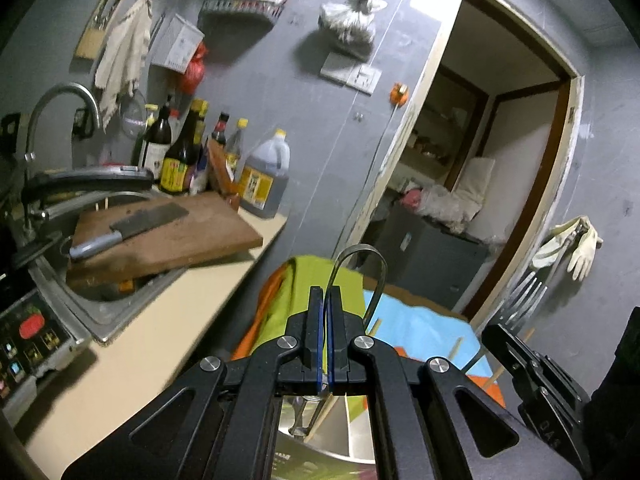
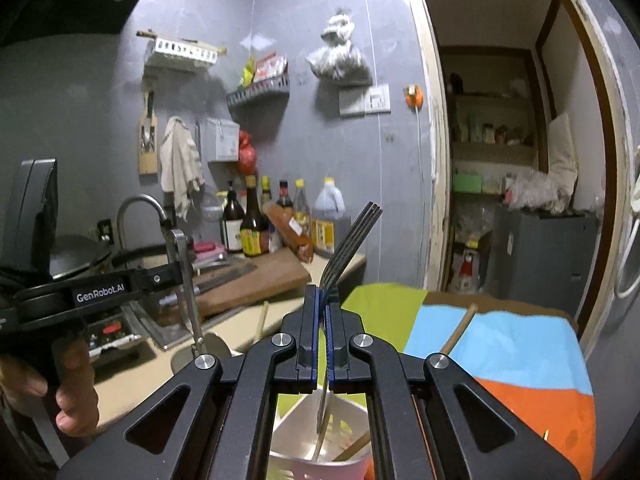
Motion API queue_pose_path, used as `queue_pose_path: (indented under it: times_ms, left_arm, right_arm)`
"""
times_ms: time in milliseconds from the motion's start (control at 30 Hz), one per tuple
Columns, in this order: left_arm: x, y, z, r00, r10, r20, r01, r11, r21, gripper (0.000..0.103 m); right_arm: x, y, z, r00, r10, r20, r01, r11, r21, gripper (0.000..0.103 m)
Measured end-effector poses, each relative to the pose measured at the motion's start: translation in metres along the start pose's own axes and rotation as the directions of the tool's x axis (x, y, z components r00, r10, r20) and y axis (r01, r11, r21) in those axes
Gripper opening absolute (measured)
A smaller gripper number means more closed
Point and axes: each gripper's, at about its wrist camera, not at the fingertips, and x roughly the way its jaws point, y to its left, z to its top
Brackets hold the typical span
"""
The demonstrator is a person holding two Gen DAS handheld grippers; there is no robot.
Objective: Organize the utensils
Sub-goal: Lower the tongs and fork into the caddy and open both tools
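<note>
- Black left gripper [image 1: 325, 300] clamped shut on thin looped steel utensil [image 1: 360, 264], type unclear; black right gripper [image 2: 322, 300] clamped shut on steel four-tined fork [image 2: 352, 240].
- Risk: narrow handles pivoting or slipping between pads, dropping short of containers.
- Pale pink plastic cup [image 2: 320, 460] beneath fork: fork stem, chopstick inside.
- Round steel container [image 1: 340, 432] beneath left gripper: contents unclear.
- Colourful cloth [image 2: 500, 344] beyond: wooden chopstick [image 2: 460, 328] loose.

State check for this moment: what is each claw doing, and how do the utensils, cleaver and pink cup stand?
Left claw: shut on spoon.
Spoon: held, bowl end up.
Right claw: shut on fork.
Fork: held, prongs up.
Cleaver: lying flat on cutting board.
Pink cup: upright below the fork.
</note>
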Motion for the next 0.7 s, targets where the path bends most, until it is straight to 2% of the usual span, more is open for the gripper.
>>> queue_pose_path:
  times_ms: [233,533,633,700]
  left_arm:
    - [0.014,-0.003,-0.013,0.997,0.029,-0.075,-0.027,0.999,0.028,0.000]
    - [0.022,-0.002,-0.024,0.991,0.040,-0.131,-0.037,0.999,0.027,0.002]
    - [0.023,-0.003,-0.027,0.988,0.047,-0.148,-0.042,0.999,0.035,0.006]
    - [0.023,-0.003,-0.029,0.986,0.052,-0.157,-0.047,0.998,0.040,0.017]
  right_arm:
    - [0.012,-0.006,-0.014,0.996,0.024,-0.082,-0.021,0.999,0.038,0.001]
    - [0.020,-0.008,-0.028,0.989,0.021,-0.149,-0.015,0.999,0.040,0.004]
    - [0.021,-0.011,-0.031,0.987,0.023,-0.162,-0.015,0.999,0.049,0.005]
    - [0.019,-0.011,-0.031,0.988,0.017,-0.155,-0.010,0.999,0.045,0.006]
